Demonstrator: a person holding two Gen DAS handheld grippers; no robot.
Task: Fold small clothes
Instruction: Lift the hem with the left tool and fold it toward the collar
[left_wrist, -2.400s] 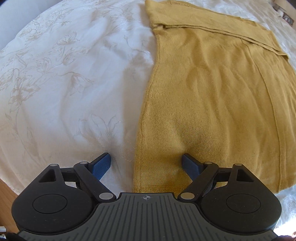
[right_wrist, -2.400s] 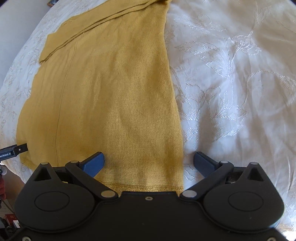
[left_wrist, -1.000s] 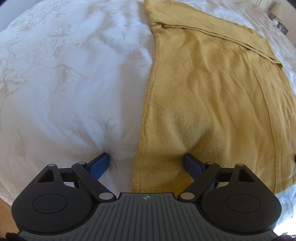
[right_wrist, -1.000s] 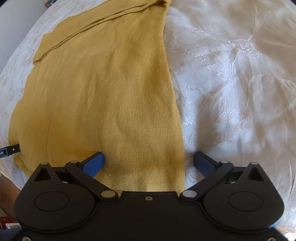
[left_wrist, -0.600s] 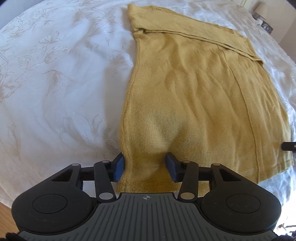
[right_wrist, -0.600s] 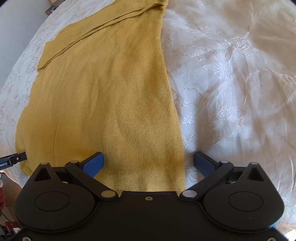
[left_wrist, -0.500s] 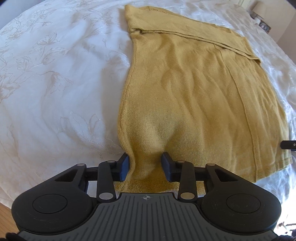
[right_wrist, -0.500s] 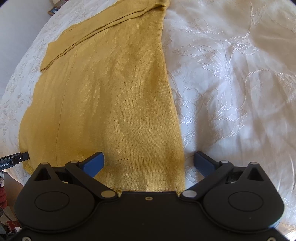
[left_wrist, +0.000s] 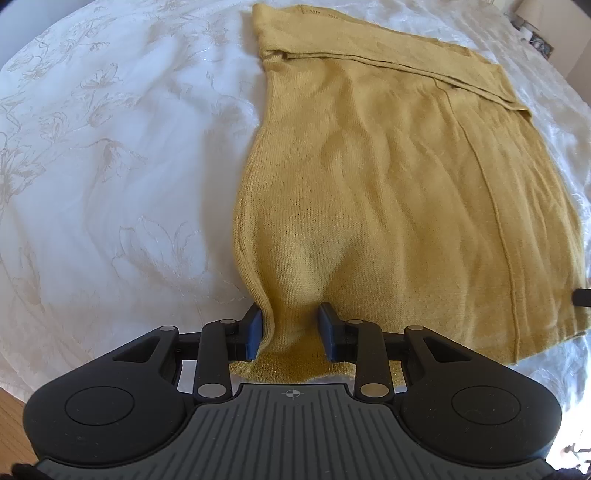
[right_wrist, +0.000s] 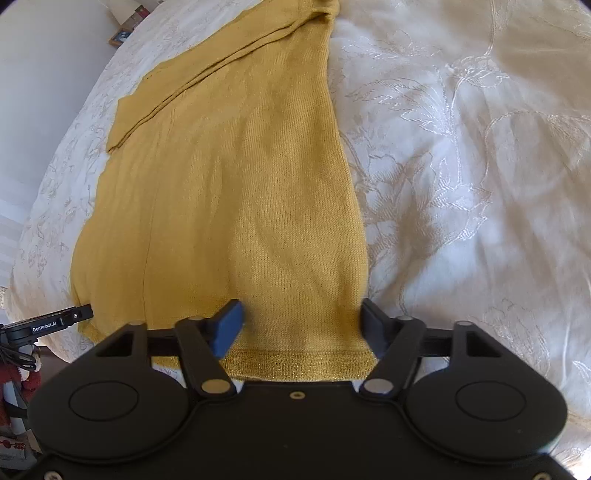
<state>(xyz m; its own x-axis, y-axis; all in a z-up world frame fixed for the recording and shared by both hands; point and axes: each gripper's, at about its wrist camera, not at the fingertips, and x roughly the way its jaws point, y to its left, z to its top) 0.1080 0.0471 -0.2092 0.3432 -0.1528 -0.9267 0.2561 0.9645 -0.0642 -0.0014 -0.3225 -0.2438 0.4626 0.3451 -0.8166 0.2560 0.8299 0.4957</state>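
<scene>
Mustard knit sweater (left_wrist: 388, 192) lay flat on white embroidered bedspread (left_wrist: 110, 147), hem nearest. Left gripper (left_wrist: 291, 326) clenched on bunched hem corner. Right gripper (right_wrist: 301, 325) just closing, astride opposite corner, not yet pinching. Advisable: finish right grip, lift both corners evenly.

Sweater's (left_wrist: 388, 206) near hem hidden behind both gripper bodies

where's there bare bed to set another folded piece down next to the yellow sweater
Bare white bedspread lies along the yellow sweater's left edge, and more along its right edge. The near hem is crowded: the left gripper pinches one corner, and the right gripper, its jaws just closing, straddles the other.
</scene>
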